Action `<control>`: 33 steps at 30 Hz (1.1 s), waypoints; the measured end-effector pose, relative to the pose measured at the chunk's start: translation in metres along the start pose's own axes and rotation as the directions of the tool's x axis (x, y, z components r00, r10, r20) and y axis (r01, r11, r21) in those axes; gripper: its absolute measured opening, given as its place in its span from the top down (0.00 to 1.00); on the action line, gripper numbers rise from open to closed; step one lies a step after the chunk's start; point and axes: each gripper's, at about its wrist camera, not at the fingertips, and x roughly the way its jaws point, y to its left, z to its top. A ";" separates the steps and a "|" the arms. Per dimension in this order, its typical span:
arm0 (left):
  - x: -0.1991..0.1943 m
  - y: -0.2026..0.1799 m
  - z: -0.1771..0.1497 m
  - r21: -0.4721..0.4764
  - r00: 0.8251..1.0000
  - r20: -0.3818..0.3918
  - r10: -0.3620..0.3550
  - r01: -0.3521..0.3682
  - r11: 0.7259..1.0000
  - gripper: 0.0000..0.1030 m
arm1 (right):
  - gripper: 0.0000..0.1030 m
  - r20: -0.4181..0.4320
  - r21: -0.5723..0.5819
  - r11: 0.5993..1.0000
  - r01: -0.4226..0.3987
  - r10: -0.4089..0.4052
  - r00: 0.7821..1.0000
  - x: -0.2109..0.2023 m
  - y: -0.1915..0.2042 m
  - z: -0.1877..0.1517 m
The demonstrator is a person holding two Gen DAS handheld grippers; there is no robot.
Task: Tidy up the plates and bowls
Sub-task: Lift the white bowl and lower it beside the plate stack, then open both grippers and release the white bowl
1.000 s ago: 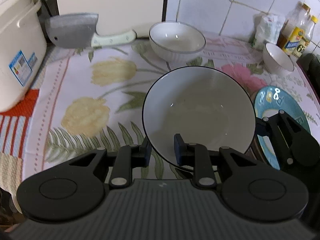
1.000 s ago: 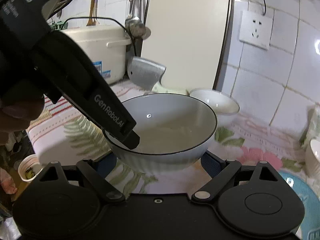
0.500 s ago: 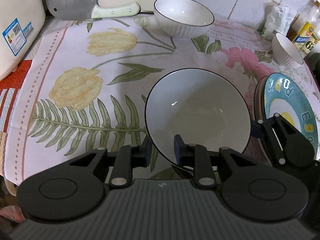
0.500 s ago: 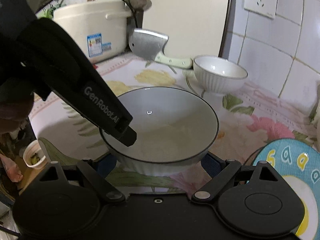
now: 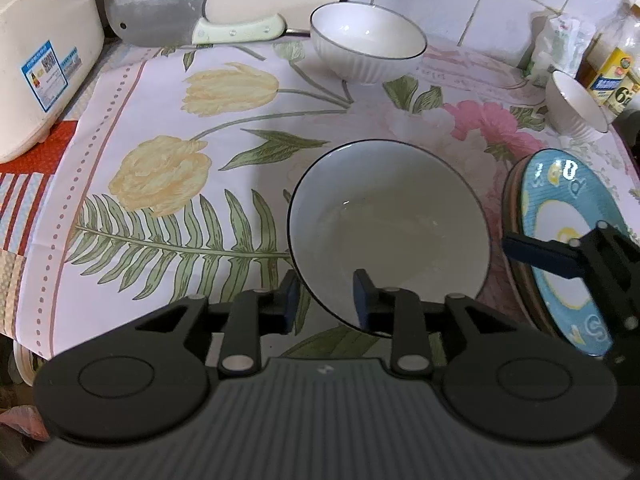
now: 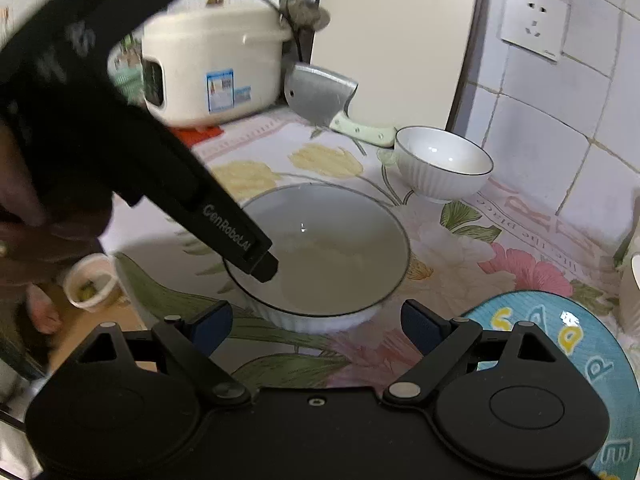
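L gripper (image 5: 322, 294): jaws have just been opening, now straddling near rim of big bowl (image 5: 390, 232), gap each side, no grip. Bowl sits on floral cloth (image 5: 168, 152), apparently flat. R gripper (image 6: 316, 326) wide open, empty, just short of bowl. Blue plate (image 5: 560, 216) stack just right of it; small bowl (image 5: 366, 48) behind, near cleaver (image 5: 160, 12)

"genrobot.ai" stands in white on the left tool (image 6: 256, 258). "life the place" runs upside down along the tablecloth (image 6: 532, 240) at the far right.
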 end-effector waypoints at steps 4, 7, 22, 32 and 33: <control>-0.014 -0.003 0.002 0.018 1.000 -0.002 -0.008 0.008 1.000 0.61 | 0.09 0.034 0.093 0.995 -0.044 0.041 0.999 -0.026 -0.021 0.004; -0.025 -0.001 0.005 0.014 0.999 -0.016 -0.031 0.032 0.999 0.60 | 0.09 0.063 0.170 0.983 -0.064 0.054 0.997 -0.042 -0.041 0.009; -0.072 -0.014 0.028 0.120 1.000 0.017 0.016 -0.018 0.993 0.49 | 0.09 0.150 0.374 0.924 -0.073 0.017 0.988 -0.071 -0.104 0.023; -0.071 -0.006 0.056 0.126 0.997 0.047 0.057 -0.062 0.990 0.42 | 0.09 0.176 0.347 0.929 -0.132 0.074 0.982 -0.066 -0.130 0.057; -0.070 -0.003 0.060 0.120 0.997 0.058 0.053 -0.060 0.991 0.42 | 0.09 0.178 0.347 0.928 -0.138 0.079 0.981 -0.064 -0.132 0.061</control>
